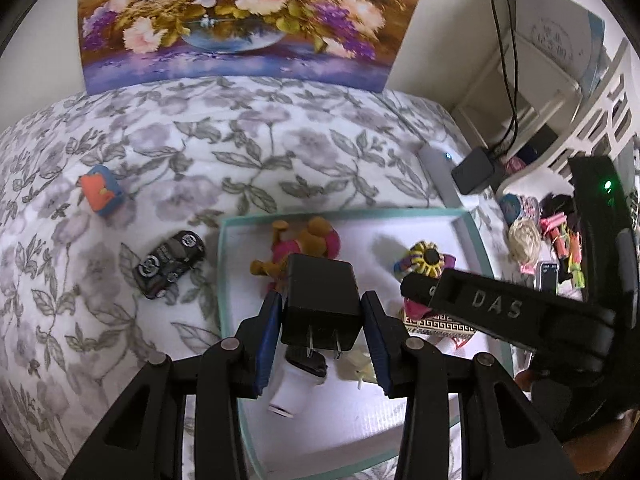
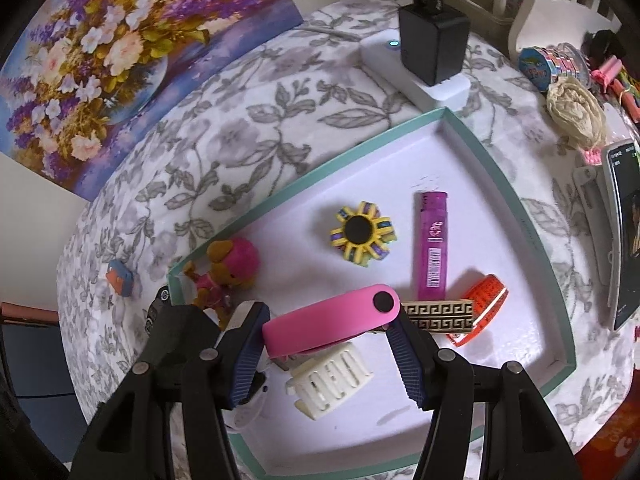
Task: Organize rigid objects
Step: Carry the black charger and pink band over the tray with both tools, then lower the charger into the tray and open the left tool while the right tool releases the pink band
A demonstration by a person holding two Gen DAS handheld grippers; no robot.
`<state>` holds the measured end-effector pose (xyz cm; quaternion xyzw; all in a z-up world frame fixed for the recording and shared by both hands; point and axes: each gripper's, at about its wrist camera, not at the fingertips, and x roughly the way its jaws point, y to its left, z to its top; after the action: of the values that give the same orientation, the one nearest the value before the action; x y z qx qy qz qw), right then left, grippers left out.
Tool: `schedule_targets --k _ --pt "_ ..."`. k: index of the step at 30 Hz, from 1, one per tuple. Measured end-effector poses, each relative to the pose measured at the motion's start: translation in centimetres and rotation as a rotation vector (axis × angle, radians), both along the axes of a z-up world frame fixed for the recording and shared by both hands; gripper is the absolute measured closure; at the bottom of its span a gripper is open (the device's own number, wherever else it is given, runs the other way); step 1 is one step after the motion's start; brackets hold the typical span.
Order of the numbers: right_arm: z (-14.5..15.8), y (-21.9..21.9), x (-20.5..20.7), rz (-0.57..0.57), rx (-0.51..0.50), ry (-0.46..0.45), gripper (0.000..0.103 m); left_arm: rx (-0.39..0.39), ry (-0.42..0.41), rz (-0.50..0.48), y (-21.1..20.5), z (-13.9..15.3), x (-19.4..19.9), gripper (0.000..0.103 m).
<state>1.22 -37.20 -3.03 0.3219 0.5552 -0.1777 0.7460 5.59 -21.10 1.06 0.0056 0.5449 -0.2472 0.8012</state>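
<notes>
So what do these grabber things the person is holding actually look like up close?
Each is matte black plastic: the left gripper and right gripper both have hinged linkage bars joined by round silver pins, ending in two fingers faced with ribbed dark-blue pads. Seen from the left wrist camera, the right gripper's body carries raised letters "DAS" and a green light.

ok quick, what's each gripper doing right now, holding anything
Left gripper: closed on the black plug, above the tray.
Right gripper: closed on the pink case, above the tray.
</notes>
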Motion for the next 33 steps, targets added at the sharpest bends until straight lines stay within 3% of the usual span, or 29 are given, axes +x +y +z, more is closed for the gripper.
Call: schedule_targets --k 15,19,24,33 --pt "-1.9 -0.8 -0.3 -0.004 0.026 0.053 0.039 0.111 0.01 -0.094 -2.9 -2.1 -1.7 0.061" --pt "-2.0 -0.6 -0.2 0.005 0.021 0.064 0.039 0.111 0.017 -0.096 -2.9 -2.1 -1.8 0.061" --pt "-2.1 -0.3 0.0 0.011 0.024 0.065 0.028 0.109 0.024 -0.085 -2.6 -1.9 -1.6 0.061" --pt "-0.8 -0.2 0.1 0.018 -0.003 0.027 0.028 0.101 0.021 -0.039 -1.3 -1.0 -0.7 0.061"
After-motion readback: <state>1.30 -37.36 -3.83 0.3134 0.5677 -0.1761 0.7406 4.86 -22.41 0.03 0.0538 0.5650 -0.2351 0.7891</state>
